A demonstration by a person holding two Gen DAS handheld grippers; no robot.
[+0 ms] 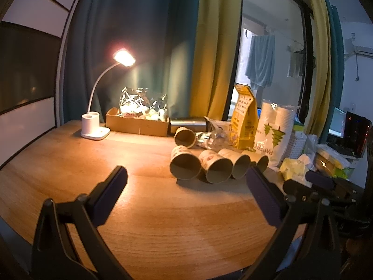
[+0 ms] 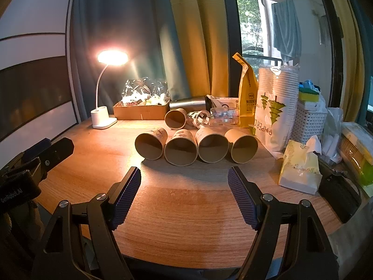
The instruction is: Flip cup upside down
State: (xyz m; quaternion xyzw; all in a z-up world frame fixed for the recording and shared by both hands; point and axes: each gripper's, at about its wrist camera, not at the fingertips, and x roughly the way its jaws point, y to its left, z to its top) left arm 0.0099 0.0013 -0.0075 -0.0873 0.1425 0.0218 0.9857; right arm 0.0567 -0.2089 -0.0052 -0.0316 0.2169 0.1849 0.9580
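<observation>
Nearest me, the right tongs (image 2: 184, 192) are spread wide with nothing between the blue ribbed pads (image 2: 127, 194), hanging over bare wood just inside the bench's (image 2: 186, 245) curved front edge. My left tongs (image 1: 186, 192) are likewise wide open and empty, over the same open stretch. From the right wrist view I see the left unit off at the left edge, apart from everything on the bench.

Between both tongs and the cups the wood is free. Left of the cups there is open bench as far as the lamp; to the right a tissue pack (image 2: 299, 170) sits near the front edge.

Beyond that gap, four brown paper cups (image 2: 181, 149) lie on their sides in a row, touching, mouths facing me, printed outsides and plain brown insides. A fifth paper cup (image 2: 175, 119) lies on its side just behind the row, mouth also toward me.

Further back: a clear plastic bottle (image 2: 216, 116) and a steel tumbler (image 2: 188, 103) lying down, a yellow bag (image 2: 247, 93), a sleeve of stacked white cups (image 2: 277, 98), a white basket (image 2: 307, 121). At the back left stand a cardboard box (image 2: 139, 112) and a lit desk lamp (image 2: 102, 119), with curtains (image 2: 193, 35) behind.
</observation>
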